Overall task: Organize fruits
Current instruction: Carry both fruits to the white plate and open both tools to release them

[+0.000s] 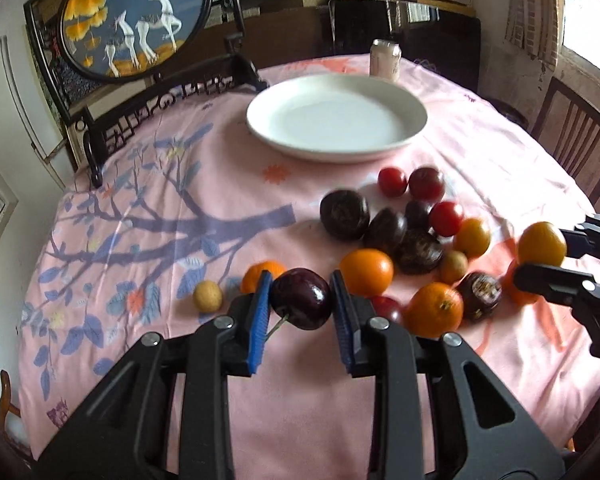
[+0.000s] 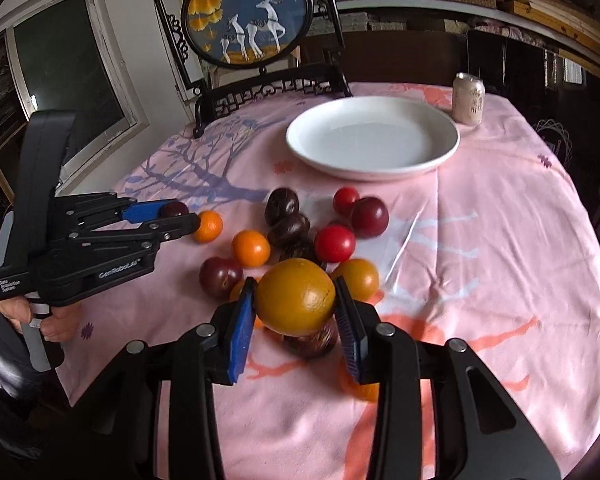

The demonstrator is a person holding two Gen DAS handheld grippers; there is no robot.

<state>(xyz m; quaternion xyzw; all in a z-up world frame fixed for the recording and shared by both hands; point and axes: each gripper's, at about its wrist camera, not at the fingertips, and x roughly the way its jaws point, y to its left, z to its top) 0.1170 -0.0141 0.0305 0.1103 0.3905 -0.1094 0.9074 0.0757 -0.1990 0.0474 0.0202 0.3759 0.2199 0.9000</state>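
My left gripper [image 1: 300, 300] pinches a dark cherry [image 1: 301, 298] above the pink tablecloth [image 1: 180, 200]; my right gripper [image 2: 296, 300] clamps an orange [image 2: 295, 297] over the fruit pile, near the white plate [image 2: 374, 168].
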